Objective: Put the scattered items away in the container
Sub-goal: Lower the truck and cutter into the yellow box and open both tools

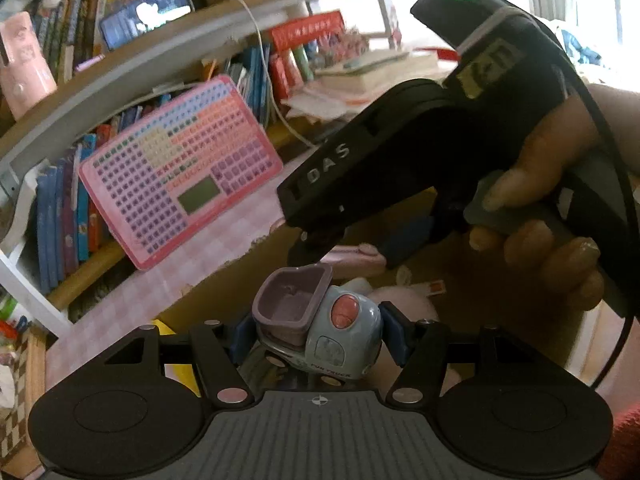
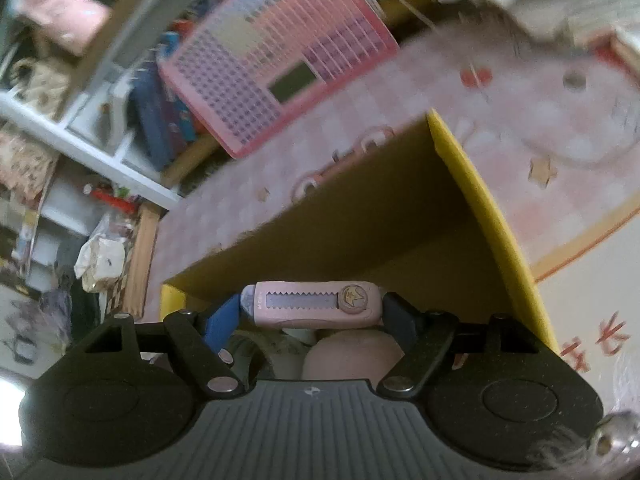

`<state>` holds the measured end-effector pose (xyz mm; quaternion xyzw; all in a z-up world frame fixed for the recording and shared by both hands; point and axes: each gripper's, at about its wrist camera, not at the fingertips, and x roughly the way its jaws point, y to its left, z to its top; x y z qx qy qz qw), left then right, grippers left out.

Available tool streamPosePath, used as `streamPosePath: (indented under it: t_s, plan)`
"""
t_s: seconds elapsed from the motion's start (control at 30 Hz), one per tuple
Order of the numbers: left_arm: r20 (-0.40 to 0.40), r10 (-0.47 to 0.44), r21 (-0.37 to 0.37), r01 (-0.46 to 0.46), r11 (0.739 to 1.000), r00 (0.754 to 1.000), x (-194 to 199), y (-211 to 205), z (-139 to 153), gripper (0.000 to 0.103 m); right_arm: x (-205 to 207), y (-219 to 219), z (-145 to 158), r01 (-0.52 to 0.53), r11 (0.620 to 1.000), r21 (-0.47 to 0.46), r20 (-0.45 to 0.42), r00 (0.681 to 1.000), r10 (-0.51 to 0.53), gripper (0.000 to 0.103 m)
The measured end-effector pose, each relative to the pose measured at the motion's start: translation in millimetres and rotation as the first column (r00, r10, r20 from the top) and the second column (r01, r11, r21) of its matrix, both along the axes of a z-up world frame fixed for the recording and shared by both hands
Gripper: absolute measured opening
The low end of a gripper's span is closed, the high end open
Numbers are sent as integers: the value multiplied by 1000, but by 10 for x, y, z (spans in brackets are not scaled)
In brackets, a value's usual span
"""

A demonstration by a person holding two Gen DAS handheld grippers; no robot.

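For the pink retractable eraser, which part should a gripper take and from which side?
End to end, as the right gripper does now: the pink retractable eraser is a slim bar lying crosswise, one pad on each short end, approached from above over the yellow box.

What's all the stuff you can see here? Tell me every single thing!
Small blue-grey plastic toy truck with purple tipper: one, held between the left gripper's fingers.
Pink plastic slider eraser with star button: one, held lengthwise between the right gripper's fingers.
Yellow cardboard box: one, open, below both grippers.
Pink button learning board: one, leaning against the bookshelf.
Pink checked mat: one, under the box.
Books: many, mostly blue, on the shelves.
Soft pink things: inside the box, too blurred to name.
Left gripper: black, shut on the truck.
Right gripper: black, blue-padded, shut on the eraser.
Hand: one, holding the right gripper's handle.
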<state>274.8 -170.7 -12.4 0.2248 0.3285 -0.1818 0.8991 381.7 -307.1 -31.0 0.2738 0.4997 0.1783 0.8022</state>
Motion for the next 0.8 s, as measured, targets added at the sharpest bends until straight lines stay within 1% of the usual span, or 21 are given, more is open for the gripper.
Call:
streamPosePath:
  t_s: [0.13,0.23,0.33,0.4,0.5,0.53,0.6,0.7,0.8]
  plan:
    - [-24,-9,39,10,999,1000,86,-80,-97,64,146,95,-124,-3,1000,-16,-23,1000,3,76]
    - [-31,-11,80,14,997,999,118,-114,-172,64,225,112,-157,-9,1000,-17,-19,1000,9,76]
    - [-34,-5,85,8,996,999,137,-113,-177,65,252,114,-175,-23,1000,-18,-15,1000,22,76]
    - [-28,11,89,-9,996,1000,144,-98,-175,68,258,118,-195,-29,999,-18,-17,999,29,77]
    - [2,40,95,-40,995,999,129,-72,-162,71,232,118,-199,-41,999,-19,-2,999,41,79]
    - [18,47,92,-49,995,999,109,-58,-150,77,217,111,-191,-46,999,-17,2,999,46,80]
    - [50,59,83,-64,995,997,57,-21,-116,81,179,97,-157,-57,998,-15,14,998,57,83]
    - [103,81,67,-88,994,991,-59,51,-31,83,92,83,-61,-81,996,-29,49,995,83,84]
    - [156,130,26,-135,990,979,-216,145,111,85,-33,65,66,-98,994,-51,104,989,103,84]
